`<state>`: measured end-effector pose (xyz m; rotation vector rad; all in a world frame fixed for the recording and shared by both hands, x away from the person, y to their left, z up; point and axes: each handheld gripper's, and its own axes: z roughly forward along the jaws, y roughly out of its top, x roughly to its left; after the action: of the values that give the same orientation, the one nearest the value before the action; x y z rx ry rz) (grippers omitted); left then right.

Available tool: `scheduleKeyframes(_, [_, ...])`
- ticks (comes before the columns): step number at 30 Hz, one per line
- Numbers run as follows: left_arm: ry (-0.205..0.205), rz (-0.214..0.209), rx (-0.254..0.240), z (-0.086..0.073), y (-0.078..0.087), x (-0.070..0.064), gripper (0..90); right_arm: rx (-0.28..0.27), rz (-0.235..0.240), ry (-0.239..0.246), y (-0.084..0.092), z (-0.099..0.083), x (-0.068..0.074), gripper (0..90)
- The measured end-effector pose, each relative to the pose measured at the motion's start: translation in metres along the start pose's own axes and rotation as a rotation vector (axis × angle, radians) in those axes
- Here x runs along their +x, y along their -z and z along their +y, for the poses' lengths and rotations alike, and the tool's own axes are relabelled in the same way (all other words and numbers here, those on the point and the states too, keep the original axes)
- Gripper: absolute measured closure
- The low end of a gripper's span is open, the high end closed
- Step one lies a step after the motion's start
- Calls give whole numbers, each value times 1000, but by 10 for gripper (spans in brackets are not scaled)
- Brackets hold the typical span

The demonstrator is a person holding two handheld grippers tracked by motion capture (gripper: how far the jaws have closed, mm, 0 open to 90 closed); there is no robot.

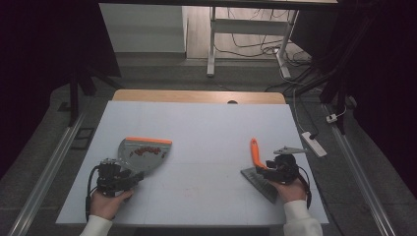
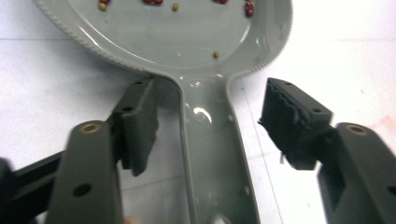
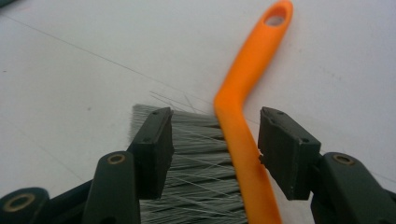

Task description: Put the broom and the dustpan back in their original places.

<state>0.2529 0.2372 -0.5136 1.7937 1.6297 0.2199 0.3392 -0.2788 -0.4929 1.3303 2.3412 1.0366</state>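
High view first: a white table top [image 1: 206,128] carries a grey dustpan [image 1: 142,155] with an orange front lip on its left half and a hand brush [image 1: 258,169] with an orange handle and grey bristles on its right half, the two well apart. The left gripper [image 1: 118,177] sits at the dustpan's handle end, the right gripper [image 1: 282,167] over the brush where the handle meets the bristles; a hand [image 1: 105,201] in a white sleeve backs each.

Left gripper view shows the dustpan's grey handle [image 2: 215,154] running straight up between the two black jaws into the pan, where red and yellowish beans [image 2: 215,54] lie. The jaws stand partly open, a gap on each side of the handle, neither pad pressing on it.

Right gripper view shows the brush's orange handle [image 3: 247,93] lying on the table between the jaws, bending away to its hanging hole, nearer the right-hand jaw. Grey bristles [image 3: 196,154] spread below and behind the left-hand jaw. These jaws stand wide apart, gripping nothing.
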Motion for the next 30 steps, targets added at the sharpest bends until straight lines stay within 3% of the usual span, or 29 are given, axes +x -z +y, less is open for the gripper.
scheduleKeyframes(5, [-63, 35, -26, -1, 11, -3, 321, -30, 42, 46, 5, 0, 8, 452])
scheduleKeyframes(8, [-155, 48, -23, 0, 15, -9, 321, -43, 78, 76, 6, -1, 13, 458])
scheduleKeyframes(12, [-243, -22, -45, 1, 15, -18, 332, -48, 131, 120, 6, -2, 21, 467])
scheduleKeyframes(15, [-276, -108, -33, 2, 10, -20, 336, -53, 154, 161, 5, -2, 26, 473])
scheduleKeyframes(19, [-313, -172, -13, 3, 4, -22, 339, -50, 178, 193, 3, -3, 31, 472])
scheduleKeyframes(30, [-356, -233, -6, 4, -3, -25, 343, -71, 231, 243, 2, -7, 37, 470])
